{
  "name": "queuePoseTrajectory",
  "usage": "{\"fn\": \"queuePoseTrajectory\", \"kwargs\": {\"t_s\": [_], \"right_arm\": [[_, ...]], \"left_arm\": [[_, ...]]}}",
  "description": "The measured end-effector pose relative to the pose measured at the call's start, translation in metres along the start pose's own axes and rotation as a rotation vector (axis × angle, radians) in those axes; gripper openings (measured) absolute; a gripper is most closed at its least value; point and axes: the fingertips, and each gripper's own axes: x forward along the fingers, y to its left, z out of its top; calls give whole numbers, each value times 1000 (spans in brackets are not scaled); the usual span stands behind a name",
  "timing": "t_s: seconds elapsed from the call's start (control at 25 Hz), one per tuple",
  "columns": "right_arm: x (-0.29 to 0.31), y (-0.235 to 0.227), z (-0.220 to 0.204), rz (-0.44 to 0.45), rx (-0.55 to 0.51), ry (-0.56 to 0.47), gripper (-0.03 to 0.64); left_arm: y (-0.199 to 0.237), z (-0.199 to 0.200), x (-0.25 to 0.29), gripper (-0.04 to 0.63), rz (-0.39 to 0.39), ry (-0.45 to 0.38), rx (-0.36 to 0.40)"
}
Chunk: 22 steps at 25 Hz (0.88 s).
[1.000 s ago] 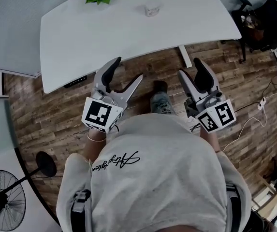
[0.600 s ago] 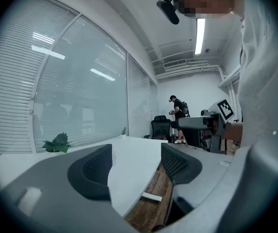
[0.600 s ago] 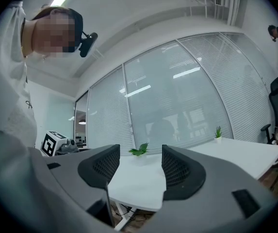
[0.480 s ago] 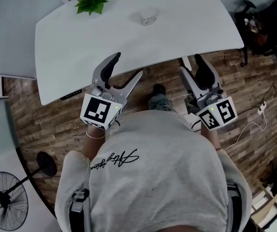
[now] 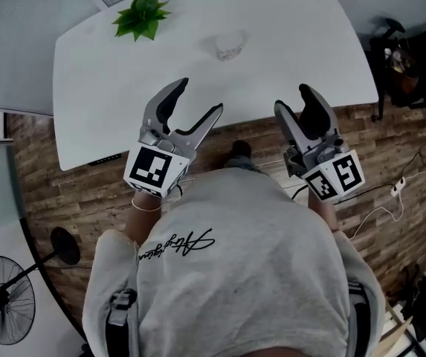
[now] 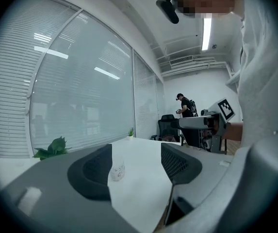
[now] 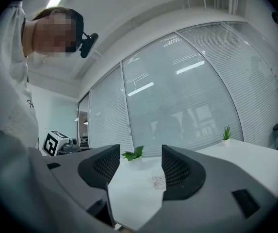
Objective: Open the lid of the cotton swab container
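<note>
Facing container (image 5: 229,45), perhaps lidded, left gripper (image 5: 198,97), right gripper (image 5: 293,98), jaws apart

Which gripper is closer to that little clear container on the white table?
The left gripper, by a little. Both hover at the table's near edge. The container lies ahead and slightly right of it, and further off, ahead and left, from the right gripper.

Looking like an office, showing blind-covered glass partition walls (image 7: 187,106), a wide white bench (image 5: 287,58), a black swivel chair (image 6: 167,124).
</note>
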Motion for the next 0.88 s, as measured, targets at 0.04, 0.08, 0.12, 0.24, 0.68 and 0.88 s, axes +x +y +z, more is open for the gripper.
{"fn": "queuePoseTrajectory", "kwargs": {"t_s": [0.04, 0.08, 0.12, 0.24, 0.68, 0.88], "right_arm": [[3, -5, 0, 5, 3, 3, 250], [6, -11, 0, 10, 6, 5, 250], [9, -17, 0, 15, 9, 6, 250], [20, -34, 3, 28, 13, 6, 249], [47, -79, 10, 81, 14, 12, 245], [55, -91, 9, 112, 19, 19, 245]], "left_arm": [[2, 1, 5, 304, 5, 0, 0], [4, 1, 11, 304, 9, 1, 0], [6, 1, 16, 304, 14, 3, -1], [12, 1, 31, 304, 28, 34, -11], [30, 7, 75, 304, 77, 14, -13], [35, 10, 89, 304, 101, 6, -22]]}}
